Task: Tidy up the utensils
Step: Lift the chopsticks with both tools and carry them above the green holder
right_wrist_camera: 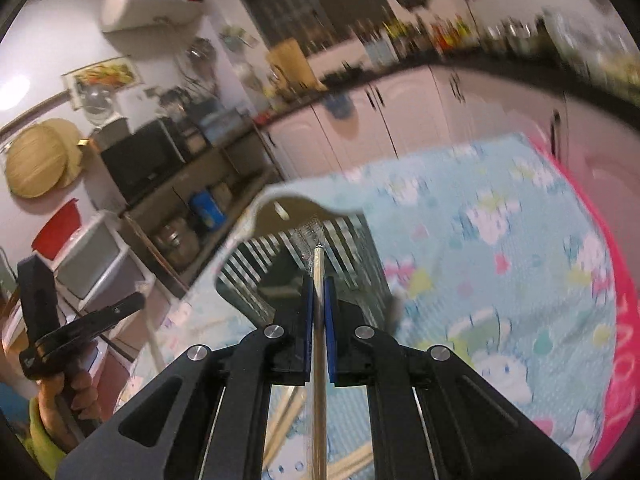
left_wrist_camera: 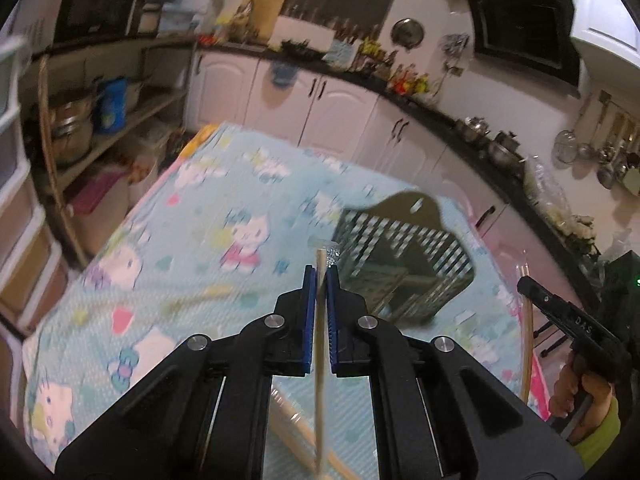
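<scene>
Kitchen worktop (left_wrist_camera: 168, 216) under cartoon-print cloth. Left tool (left_wrist_camera: 321, 280) clamped on chopstick (left_wrist_camera: 320, 344); right tool (right_wrist_camera: 318, 292) clamped on second chopstick (right_wrist_camera: 319, 320). Slotted metal holder (left_wrist_camera: 404, 264) stands ahead. Best approach: tilt tips down, centre over holder opening, then release.

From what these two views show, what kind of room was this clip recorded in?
Most likely a home kitchen. A long dark countertop runs over white cabinets, a black range hood hangs on the wall, and ladles and strainers hang at the right. A microwave sits on the shelving.
</scene>
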A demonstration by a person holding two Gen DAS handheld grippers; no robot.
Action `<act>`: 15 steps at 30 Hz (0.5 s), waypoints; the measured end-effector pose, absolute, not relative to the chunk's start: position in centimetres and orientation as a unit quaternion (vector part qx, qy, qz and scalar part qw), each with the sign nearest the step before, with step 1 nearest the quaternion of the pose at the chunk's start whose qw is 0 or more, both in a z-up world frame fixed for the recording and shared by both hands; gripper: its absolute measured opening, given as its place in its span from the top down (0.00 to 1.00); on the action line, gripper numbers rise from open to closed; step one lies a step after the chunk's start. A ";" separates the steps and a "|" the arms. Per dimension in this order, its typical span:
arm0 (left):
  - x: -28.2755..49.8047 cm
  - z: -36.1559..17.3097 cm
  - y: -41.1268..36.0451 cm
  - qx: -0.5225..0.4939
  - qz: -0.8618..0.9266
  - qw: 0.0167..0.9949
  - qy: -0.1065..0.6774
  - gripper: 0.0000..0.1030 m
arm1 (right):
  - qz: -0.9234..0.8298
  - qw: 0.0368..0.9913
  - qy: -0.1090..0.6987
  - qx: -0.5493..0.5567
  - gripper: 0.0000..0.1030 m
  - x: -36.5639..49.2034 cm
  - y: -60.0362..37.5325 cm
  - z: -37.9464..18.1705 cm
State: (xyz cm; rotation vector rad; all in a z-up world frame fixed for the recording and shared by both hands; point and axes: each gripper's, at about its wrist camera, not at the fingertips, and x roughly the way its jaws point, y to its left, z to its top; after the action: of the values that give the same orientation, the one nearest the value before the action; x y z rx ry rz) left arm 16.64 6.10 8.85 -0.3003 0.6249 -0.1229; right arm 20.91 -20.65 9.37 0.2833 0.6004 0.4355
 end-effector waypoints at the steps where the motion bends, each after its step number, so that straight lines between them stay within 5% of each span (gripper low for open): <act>1: 16.8 9.2 5.8 -0.146 -0.063 0.940 0.302 0.99 | 0.212 0.927 0.281 0.132 0.95 21.1 -20.7 9.8; 15: 19.4 16.5 2.7 -0.122 -0.103 0.958 0.237 0.99 | 0.176 0.971 0.116 0.108 0.95 24.8 -19.8 16.0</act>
State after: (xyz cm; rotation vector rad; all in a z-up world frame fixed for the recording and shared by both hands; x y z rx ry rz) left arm 19.40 2.74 16.53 -0.2468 0.4815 -0.2099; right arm 24.84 -19.84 16.03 0.2180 0.2352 0.3558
